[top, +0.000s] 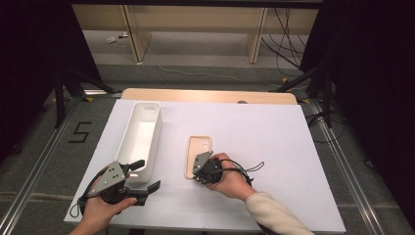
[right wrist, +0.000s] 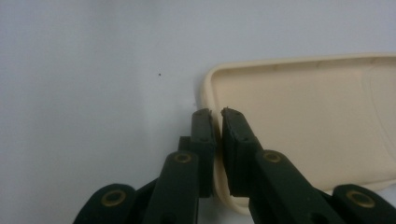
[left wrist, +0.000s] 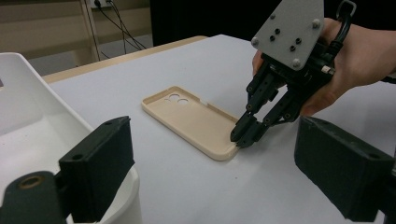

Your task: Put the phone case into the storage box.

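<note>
From the high view, a flat cream plastic phone case lies open side up near the middle of the white table. A long white plastic bin stands just to its left. The right hand-held gripper is at the near end of the case. The left hand-held gripper is at the near end of the bin, and its jaws are spread wide with nothing between them.

From the left gripper view, its own two black jaws stand far apart. Beyond them the phone case lies flat on the table, with its camera holes at the far end. The right hand-held gripper tips down onto the case's near corner, close to the bin.

From the right gripper view, the two jaws are pressed close on the thin side wall of the phone case, one jaw outside and one inside.

The case looks light and a bit bendy. It is smooth, so it may slip. The raised edge is the best place to pinch it, since the flat part lies on the table.
</note>
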`<state>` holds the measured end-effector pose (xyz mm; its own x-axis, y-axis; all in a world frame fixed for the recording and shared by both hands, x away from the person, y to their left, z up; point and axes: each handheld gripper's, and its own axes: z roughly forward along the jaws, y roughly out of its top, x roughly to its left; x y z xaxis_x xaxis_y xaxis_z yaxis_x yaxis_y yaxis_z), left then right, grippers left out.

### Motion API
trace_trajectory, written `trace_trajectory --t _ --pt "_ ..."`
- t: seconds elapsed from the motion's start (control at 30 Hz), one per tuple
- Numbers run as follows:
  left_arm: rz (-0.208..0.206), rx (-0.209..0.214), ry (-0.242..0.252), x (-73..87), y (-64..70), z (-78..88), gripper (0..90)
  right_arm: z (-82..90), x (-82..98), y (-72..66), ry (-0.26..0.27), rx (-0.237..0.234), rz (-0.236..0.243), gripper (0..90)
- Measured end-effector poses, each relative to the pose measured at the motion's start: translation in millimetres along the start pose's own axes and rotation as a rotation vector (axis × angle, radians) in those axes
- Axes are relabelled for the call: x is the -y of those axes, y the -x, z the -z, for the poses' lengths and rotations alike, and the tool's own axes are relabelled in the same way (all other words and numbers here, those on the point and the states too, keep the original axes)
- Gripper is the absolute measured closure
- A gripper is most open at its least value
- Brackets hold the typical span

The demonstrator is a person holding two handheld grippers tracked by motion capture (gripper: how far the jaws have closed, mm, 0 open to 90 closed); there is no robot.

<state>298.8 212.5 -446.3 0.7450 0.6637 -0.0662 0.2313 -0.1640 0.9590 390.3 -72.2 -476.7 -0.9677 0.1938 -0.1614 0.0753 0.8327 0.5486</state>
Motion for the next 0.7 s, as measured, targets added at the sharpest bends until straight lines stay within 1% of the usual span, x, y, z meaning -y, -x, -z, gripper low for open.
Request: trace_trajectory --t 0.53,0.63,0.7 --pt "-0.002 -0.001 0.000 0.0 -0.1 0.2 11.3 -0.3 1.0 0.7 0.006 -0.012 0.021 85.7" --pt "-0.002 -0.001 0.000 0.0 0.0 0.2 11.3 0.4 0.9 1.2 -0.002 -0.016 0.026 86.0" --pt "-0.002 -0.001 0.000 0.0 0.0 0.1 11.3 0.1 1.2 0.9 0.006 -0.013 0.024 86.3"
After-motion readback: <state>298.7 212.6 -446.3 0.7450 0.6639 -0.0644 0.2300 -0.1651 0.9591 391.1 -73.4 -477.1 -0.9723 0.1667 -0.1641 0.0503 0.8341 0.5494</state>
